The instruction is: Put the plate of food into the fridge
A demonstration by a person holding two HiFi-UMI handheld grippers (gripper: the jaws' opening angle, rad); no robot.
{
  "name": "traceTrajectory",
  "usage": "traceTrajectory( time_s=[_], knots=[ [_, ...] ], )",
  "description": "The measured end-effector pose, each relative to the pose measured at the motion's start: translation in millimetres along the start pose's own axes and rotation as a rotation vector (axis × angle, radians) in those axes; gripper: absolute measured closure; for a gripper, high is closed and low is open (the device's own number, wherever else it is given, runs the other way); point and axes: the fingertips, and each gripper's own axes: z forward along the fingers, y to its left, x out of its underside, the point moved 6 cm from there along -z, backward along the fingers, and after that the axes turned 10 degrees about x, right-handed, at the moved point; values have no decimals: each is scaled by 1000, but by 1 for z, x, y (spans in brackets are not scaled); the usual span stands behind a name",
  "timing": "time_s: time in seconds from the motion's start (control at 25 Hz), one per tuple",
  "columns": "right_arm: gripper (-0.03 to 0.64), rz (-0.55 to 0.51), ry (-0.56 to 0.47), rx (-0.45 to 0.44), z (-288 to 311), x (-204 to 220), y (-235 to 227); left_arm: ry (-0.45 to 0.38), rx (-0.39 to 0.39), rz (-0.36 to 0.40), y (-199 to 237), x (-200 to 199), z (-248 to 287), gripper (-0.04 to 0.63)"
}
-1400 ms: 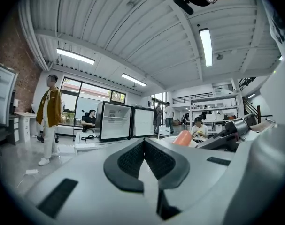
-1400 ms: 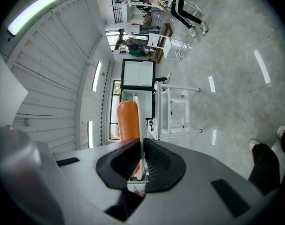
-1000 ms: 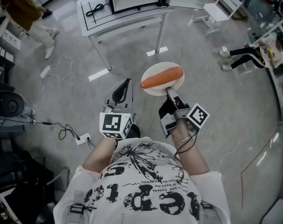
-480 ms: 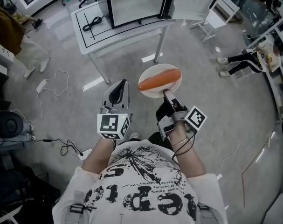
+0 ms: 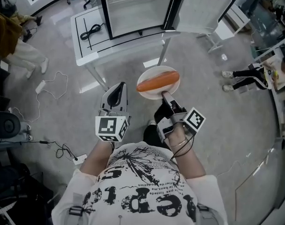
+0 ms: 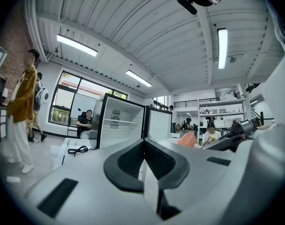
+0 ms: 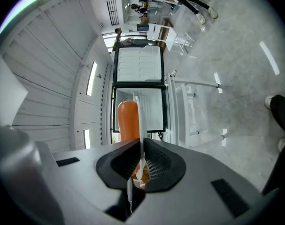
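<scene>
A white plate carrying a long orange sausage hangs level in front of me. My right gripper is shut on its near rim. In the right gripper view the plate runs edge-on between the pads, with the sausage on its left side. The fridge stands ahead on a white table, its door swung open to the right and its white inside showing. My left gripper, left of the plate, is shut on nothing; its own view shows the fridge.
A black cable lies on the white table left of the fridge. Table legs stand below the fridge. Power strips and cords trail on the floor at left. People stand at far left and sit at right.
The fridge and table have come nearer in the head view and more of the fridge shows. The plate stays gripped by the right gripper; both grippers keep their pose.
</scene>
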Motion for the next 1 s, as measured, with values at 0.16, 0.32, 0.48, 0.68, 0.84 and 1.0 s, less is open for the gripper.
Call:
traceTrajectory(
  time_s=[0.16,0.32,0.48,0.68,0.84,1.0],
  knots=[
    [594,-17,46,-18,21,-34,10,-18,-34,14,-7,-5,30,588],
    [594,-32,109,-15,68,-104,36,-18,-88,7,-8,-20,106,588],
    [592,-46,151,-20,98,-151,49,-23,-134,16,-10,-25,155,588],
    [594,-36,172,-23,119,-205,54,-6,-148,34,-25,-24,208,588],
    [593,-38,184,-18,140,-214,57,3,-159,32,-10,-22,226,588],
    [593,-32,184,-31,152,-234,65,-14,-142,52,-9,-31,253,588]
  ],
)
